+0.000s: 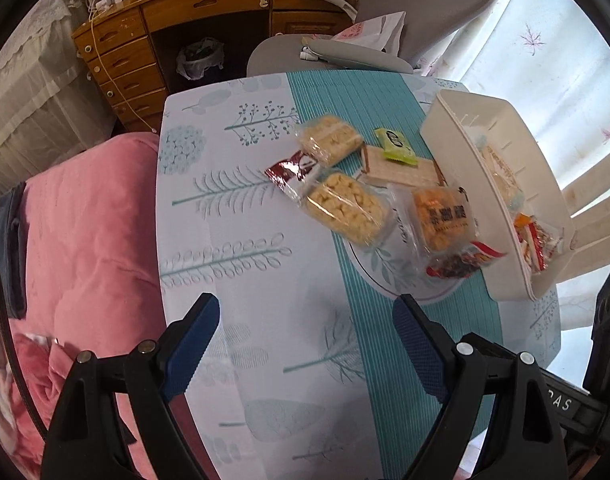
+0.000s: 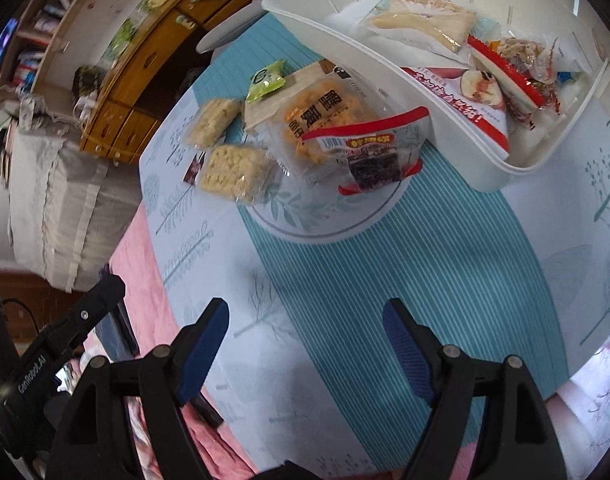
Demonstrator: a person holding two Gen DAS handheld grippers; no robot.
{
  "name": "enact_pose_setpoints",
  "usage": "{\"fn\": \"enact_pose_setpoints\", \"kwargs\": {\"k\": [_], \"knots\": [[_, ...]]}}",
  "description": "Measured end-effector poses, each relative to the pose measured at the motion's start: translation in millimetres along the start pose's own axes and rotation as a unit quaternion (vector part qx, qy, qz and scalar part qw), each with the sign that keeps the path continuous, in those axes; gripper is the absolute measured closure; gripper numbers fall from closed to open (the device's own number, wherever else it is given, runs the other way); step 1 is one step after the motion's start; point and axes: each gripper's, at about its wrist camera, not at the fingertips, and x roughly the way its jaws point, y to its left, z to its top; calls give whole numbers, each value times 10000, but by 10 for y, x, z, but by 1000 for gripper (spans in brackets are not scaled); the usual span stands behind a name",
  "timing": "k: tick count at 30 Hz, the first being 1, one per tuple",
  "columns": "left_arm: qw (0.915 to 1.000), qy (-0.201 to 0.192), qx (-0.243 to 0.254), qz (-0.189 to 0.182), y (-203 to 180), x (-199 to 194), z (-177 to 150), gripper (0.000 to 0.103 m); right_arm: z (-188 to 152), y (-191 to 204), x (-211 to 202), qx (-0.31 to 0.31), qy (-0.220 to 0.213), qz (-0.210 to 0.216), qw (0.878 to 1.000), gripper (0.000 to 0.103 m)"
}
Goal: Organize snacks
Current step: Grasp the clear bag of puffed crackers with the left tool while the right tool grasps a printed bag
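Table (image 1: 233,240): your biggest thing here, leaf-print cloth with a teal striped runner (image 2: 425,280) down the middle. Pink bedding (image 1: 85,240) sits off its edge at 9 o'clock in the left view.
Bin (image 1: 457,148): white plastic, at 2 o'clock in the left view and 1 o'clock in the right one. It's tilted, near end resting on the runner, and it already has a pale long pack (image 2: 421,24), an apple-print bag (image 2: 465,96) and some red-edged wrappers in it.
Plate (image 2: 305,216): round, leaf pattern, just beside the bin's near end. Most of the loose snacks lie on it or spill off it.
Left gripper (image 1: 307,320): yours is spread wide with nothing between the blue pads, hovering over the table at 6 o'clock, well short of the snacks.
Right gripper (image 2: 307,316): same deal, wide apart and holding nothing, over the runner at 6 o'clock.
Flat box (image 1: 401,168): pale, under the pile at the plate's far side.
Orange pack (image 2: 325,116): clear wrap, black lettering, on the plate touching the bin.
Rice cakes: one (image 1: 345,208) on the plate's edge, the other (image 1: 331,138) beyond it at 12 o'clock.
Red pack (image 2: 373,156): dark filling, lying over the orange pack.
Foil pack (image 1: 293,170): dark red, between the two rice cakes.
Green pack (image 1: 395,146): smallest, on top of the flat box.
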Motion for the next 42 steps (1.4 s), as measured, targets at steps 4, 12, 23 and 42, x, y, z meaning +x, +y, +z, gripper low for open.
{"fn": "enact_pose_setpoints", "kwargs": {"k": [4, 12, 23, 42], "knots": [[9999, 44, 138, 77, 2, 189, 279, 15, 92, -15, 116, 297, -169, -21, 9994, 23], [9984, 88, 523, 203, -123, 682, 886, 15, 263, -204, 285, 1183, -798, 193, 9896, 23], [9974, 299, 648, 120, -328, 1435, 1456, 15, 499, -454, 481, 2160, -1358, 498, 9656, 23], [9986, 477, 244, -50, -402, 2102, 1935, 12, 876, -576, 670, 2525, -1140, 119, 9608, 23]]}}
